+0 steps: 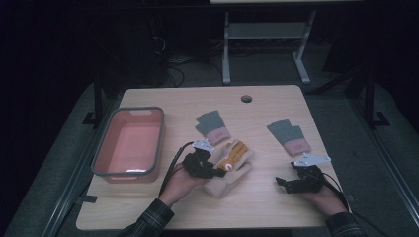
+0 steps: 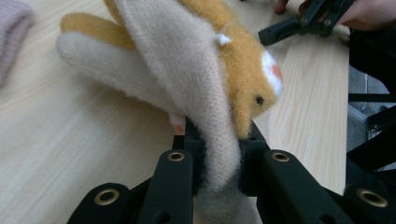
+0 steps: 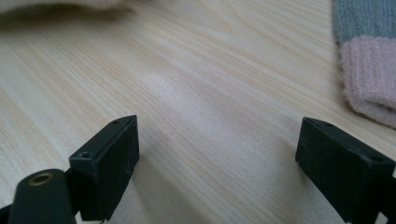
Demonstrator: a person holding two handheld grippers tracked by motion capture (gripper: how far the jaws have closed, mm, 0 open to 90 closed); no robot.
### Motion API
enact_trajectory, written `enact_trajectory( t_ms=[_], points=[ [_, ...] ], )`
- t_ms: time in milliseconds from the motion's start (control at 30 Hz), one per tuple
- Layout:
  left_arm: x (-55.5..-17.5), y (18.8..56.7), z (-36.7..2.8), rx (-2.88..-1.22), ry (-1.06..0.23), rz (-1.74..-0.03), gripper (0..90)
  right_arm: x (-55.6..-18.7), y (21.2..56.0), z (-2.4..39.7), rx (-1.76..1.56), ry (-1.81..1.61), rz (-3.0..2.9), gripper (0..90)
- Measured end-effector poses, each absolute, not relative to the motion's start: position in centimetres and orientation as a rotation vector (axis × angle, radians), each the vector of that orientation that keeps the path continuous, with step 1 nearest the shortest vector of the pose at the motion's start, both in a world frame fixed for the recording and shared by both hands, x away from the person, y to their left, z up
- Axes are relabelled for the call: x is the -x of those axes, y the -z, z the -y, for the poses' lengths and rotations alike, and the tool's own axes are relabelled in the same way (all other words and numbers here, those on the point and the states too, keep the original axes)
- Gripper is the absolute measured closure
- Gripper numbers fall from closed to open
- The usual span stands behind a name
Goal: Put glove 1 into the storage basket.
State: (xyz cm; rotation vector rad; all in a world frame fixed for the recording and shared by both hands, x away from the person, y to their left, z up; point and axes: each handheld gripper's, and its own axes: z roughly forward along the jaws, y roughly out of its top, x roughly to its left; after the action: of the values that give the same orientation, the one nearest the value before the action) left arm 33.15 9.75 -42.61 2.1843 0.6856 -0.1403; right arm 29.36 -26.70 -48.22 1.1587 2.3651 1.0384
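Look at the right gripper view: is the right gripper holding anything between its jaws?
No. The right gripper stands wide open, with bare table between its jaws.

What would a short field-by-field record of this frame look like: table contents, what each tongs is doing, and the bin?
surface: wooden table
bin: pink, grey-rimmed, at the table's left, looks empty
plush gloves: cream and orange pair, mid-table
left tongs: shut on the cream cuff of a plush glove
right tongs: open, nothing between the jaws, low over bare wood
far glove: grey with pink cuff, beyond the plush gloves
right glove: grey with pink cuff, just beyond the right tongs
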Motion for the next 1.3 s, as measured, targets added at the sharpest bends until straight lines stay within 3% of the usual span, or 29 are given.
enact_trajectory(
  t_ms=[1300],
  points=[
    [-35.3, 37.1, -15.7, -2.086, 0.031, -0.773, 78.4, -29.4, 48.2, 26.7, -1.157, -1.039, -2.366, 13.0]
  ],
)
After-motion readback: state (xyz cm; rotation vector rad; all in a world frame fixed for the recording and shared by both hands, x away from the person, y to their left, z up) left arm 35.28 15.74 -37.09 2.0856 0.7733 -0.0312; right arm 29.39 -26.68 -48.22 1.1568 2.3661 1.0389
